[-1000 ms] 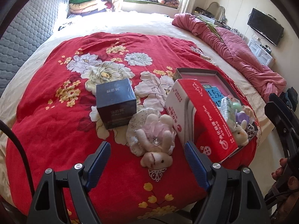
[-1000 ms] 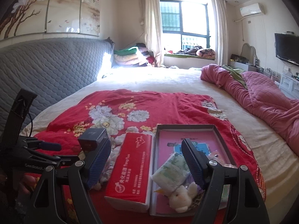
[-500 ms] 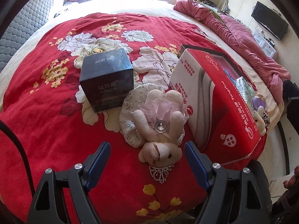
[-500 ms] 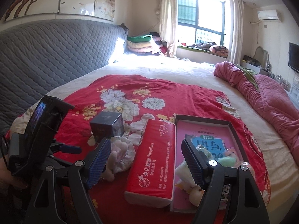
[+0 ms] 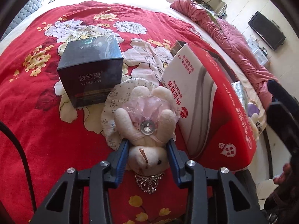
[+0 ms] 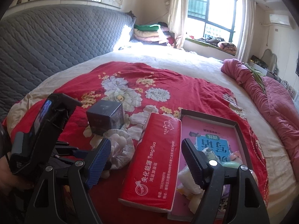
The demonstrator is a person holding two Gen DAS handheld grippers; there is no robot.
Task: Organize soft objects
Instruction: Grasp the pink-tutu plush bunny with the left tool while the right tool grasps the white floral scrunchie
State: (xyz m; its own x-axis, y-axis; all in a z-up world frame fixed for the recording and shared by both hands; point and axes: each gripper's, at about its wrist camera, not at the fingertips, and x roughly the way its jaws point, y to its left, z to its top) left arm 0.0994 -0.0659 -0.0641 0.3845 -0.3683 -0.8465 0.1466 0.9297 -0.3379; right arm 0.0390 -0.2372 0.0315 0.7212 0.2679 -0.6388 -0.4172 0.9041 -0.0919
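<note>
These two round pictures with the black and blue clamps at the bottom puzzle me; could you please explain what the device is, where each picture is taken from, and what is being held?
There is no robot here. A person holds a hand tool in each hand, each with two jaws and a wide-angle camera looking forward along them, hence the round, bent pictures.

One picture comes from the left gripper. Its blue jaws have just been closing and now press on both sides of a cream plush bunny lying on the red flowered blanket.

The other comes from the right gripper, whose jaws stand open with nothing between them. At its left edge you see the left tool from the side.

Also on the blanket: a dark blue box, a red tissue pack, and a shallow tray holding a pink book and small soft things.
</note>
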